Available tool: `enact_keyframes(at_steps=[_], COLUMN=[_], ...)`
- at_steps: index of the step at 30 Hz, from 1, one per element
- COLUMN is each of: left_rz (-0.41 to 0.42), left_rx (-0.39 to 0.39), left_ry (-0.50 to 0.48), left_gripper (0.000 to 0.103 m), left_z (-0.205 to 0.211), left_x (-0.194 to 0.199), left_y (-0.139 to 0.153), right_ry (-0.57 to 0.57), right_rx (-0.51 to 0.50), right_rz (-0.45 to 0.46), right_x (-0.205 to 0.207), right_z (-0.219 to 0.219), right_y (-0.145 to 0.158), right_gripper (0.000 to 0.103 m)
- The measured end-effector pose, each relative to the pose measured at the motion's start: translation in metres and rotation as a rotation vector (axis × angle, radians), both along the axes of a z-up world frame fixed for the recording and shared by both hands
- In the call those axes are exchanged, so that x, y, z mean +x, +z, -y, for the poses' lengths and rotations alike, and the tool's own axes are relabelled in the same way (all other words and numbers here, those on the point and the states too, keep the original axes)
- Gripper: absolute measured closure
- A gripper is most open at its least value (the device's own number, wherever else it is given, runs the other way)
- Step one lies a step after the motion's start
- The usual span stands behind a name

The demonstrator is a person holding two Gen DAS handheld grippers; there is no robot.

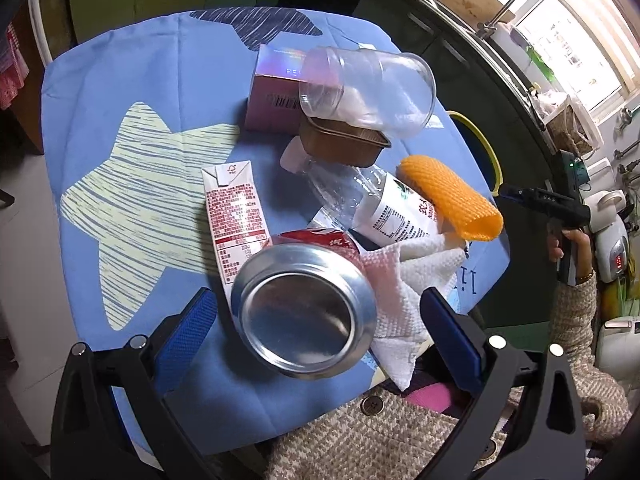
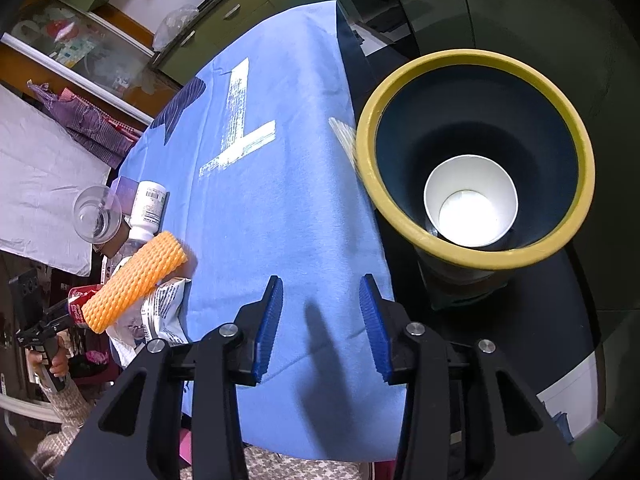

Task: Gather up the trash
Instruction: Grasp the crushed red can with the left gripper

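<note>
A red soda can (image 1: 304,312) lies on its side on the blue cloth, its silver bottom toward me. My left gripper (image 1: 318,296) is open with a finger on each side of the can, and neither pad touches it. Behind the can lie a milk carton (image 1: 236,212), white paper towel (image 1: 404,280), a crushed plastic bottle (image 1: 360,196), orange foam netting (image 1: 452,196), a brown foil tray (image 1: 340,144), a clear cup (image 1: 372,88) and a pink box (image 1: 272,92). My right gripper (image 2: 320,300) hangs open and empty over the cloth's edge, beside the yellow-rimmed bin (image 2: 472,56), which holds a white paper cup (image 2: 472,200).
The table (image 2: 260,160) under the blue cloth drops off at its right edge, where the bin stands on the dark floor. A counter with a sink and faucet (image 1: 492,0) runs behind. A person's knitted sleeve (image 1: 576,320) is at the near edge.
</note>
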State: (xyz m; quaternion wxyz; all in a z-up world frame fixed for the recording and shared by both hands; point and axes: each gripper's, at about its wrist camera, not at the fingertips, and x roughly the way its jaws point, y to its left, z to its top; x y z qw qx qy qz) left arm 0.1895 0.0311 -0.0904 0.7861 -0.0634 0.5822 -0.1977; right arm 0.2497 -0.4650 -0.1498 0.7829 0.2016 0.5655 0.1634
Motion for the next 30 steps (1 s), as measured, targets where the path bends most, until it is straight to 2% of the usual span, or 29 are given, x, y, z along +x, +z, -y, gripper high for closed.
enact_keyframes(at_steps=[3,7,11,20,30], left_rz=[-0.005,-0.037,-0.048,0.002,0.05], left_rx=[-0.005,-0.012,-0.02,0.023,0.034], left_ry=[0.001,-0.003,0.004,-0.005,-0.02], left_gripper=[0.009,0.029,0.041,0.042,0.042], left_z=[0.0,0.002,0.0,0.005,0.013], left_x=[0.002,0.003,0.004,0.0,0.003], left_y=[-0.002,-0.005,-0.007,0.003,0.022], right_ry=[0.002,-0.003,-0.001,0.005,0.012], right_rx=[0.001,0.004,0.008,0.009,0.013], right_rz=[-0.003,-0.002,-0.002,-0.003,-0.005], right_x=[0.0,-0.001,-0.001,-0.002,-0.002], right_z=[-0.001,0.002,0.002,-0.001,-0.001], right_y=[-0.001,-0.002,-0.003,-0.005,-0.006], right_gripper=[0.063,0.063,0.061,0.061,0.061])
